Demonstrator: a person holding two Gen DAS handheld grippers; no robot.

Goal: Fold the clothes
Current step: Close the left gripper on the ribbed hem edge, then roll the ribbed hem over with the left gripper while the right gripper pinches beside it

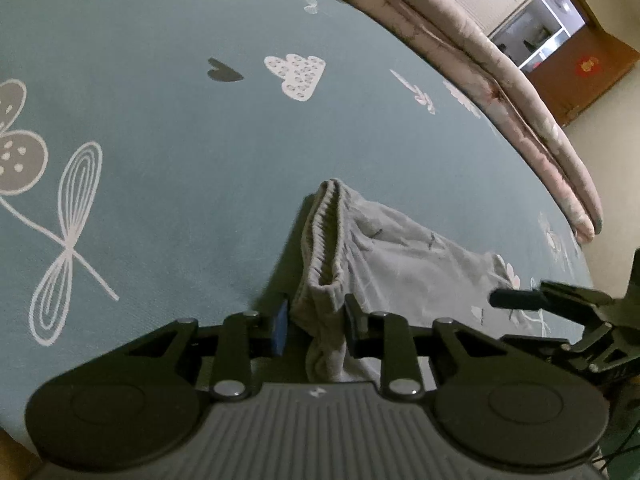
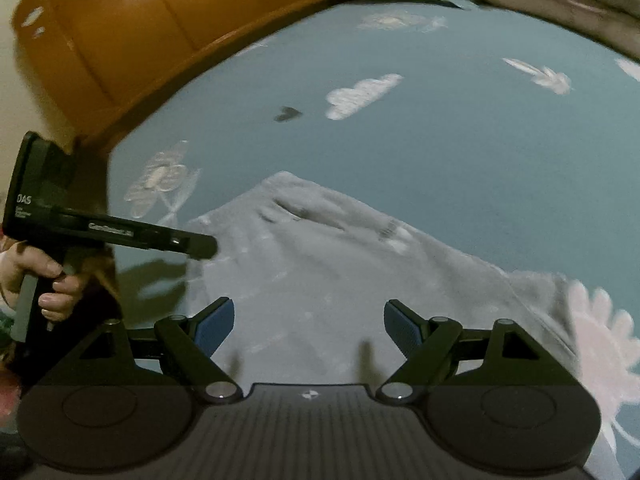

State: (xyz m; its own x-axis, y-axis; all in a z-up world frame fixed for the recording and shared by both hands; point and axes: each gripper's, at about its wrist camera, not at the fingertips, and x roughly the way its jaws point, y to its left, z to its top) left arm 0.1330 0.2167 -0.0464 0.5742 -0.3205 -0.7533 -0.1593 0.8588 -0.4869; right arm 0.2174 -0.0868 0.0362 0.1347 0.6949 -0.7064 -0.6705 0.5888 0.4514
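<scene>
Left gripper [image 1: 316,326] pinches grey garment [image 1: 400,256] waistband — right gripper [image 2: 308,328] gapes.

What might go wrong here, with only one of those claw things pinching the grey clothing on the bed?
1. The left gripper pinches only the bunched elastic waistband of the grey garment; a sharp pull might slip it free.
2. The right gripper is open above the cloth, holding nothing, so lifting now would probably let that side sag and crease.
3. The cloth is already wrinkled; folding without smoothing could lock the wrinkles in.
</scene>
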